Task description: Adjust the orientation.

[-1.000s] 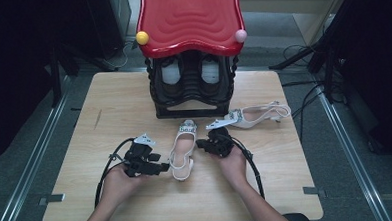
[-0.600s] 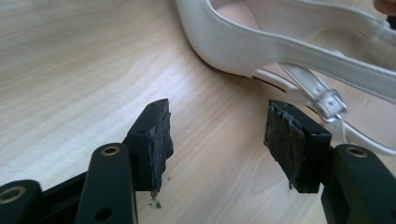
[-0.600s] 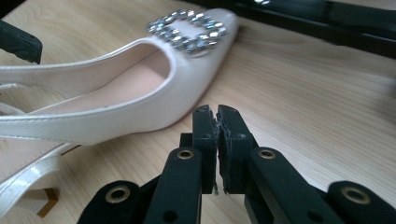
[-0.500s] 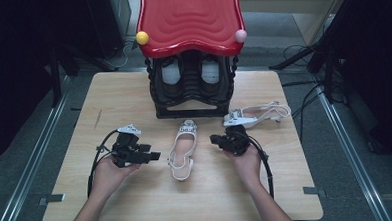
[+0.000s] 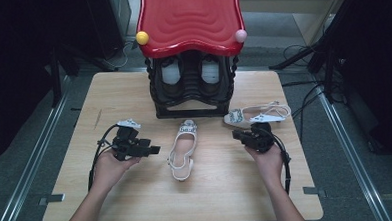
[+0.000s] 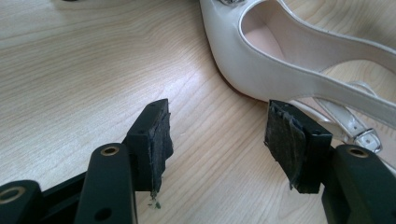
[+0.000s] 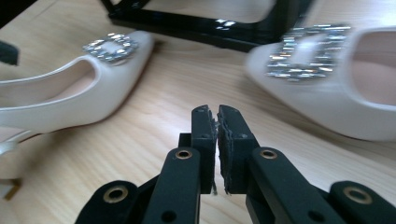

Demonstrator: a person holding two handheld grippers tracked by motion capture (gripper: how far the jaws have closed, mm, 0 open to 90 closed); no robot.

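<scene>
Wooden table (image 5: 133, 93) under lamp; black rack (image 5: 190, 88) at 12 o'clock holds white shoes (two visible). Centre sandal (image 5: 181, 150) lies flat. Left gripper (image 5: 153, 150) at 9 o'clock, jaws spread, empty. Right gripper (image 5: 236, 135) at 3 o'clock, pressed together, near second sandal (image 5: 256, 114).

A pale wooden worktop (image 5: 137, 193) stood on grey floor (image 5: 31, 157); metal rails (image 5: 33, 142) flanked it, cables (image 5: 301, 51) trailed beyond, and surroundings lay dark.
</scene>
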